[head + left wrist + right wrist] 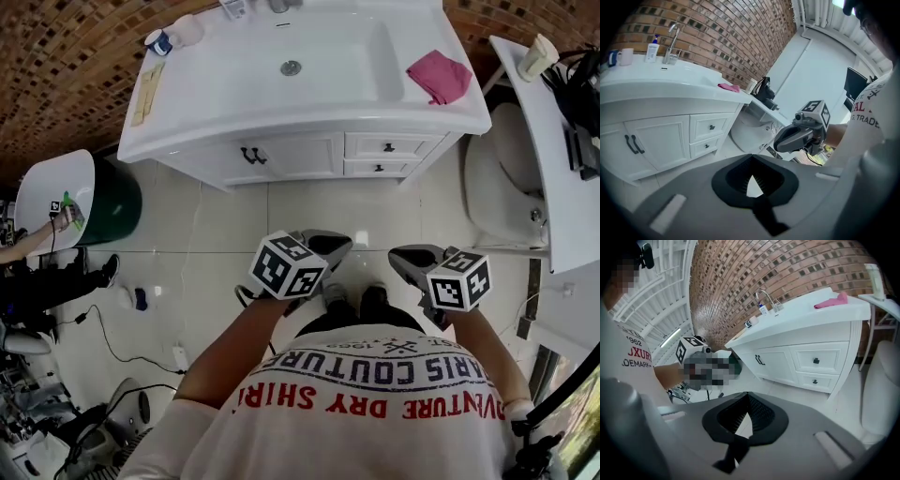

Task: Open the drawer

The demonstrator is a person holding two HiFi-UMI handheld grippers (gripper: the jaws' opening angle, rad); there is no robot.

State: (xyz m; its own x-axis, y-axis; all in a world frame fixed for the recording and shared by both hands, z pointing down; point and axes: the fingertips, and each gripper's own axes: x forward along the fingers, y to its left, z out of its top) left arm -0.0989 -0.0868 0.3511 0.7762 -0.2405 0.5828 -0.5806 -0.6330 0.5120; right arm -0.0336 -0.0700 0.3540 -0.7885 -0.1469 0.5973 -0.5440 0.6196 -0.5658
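White vanity [281, 131] at far wall, front facing near, toward person. Two drawers stacked at its right end, right of doors [281, 155]: upper drawer [389, 146] and lower drawer [380, 169]. Both flush shut, long axes left-right, one dark knob centred on each. Held near, close to torso, well apart from vanity: left gripper [336, 246], right gripper [398, 257], tips pointing far. Fingers of both together, nothing between. Pink cloth [439, 77] on counter, right.

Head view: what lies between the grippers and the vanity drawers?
Only bare floor tiles separate the left gripper and right gripper from the drawers, in the head view.
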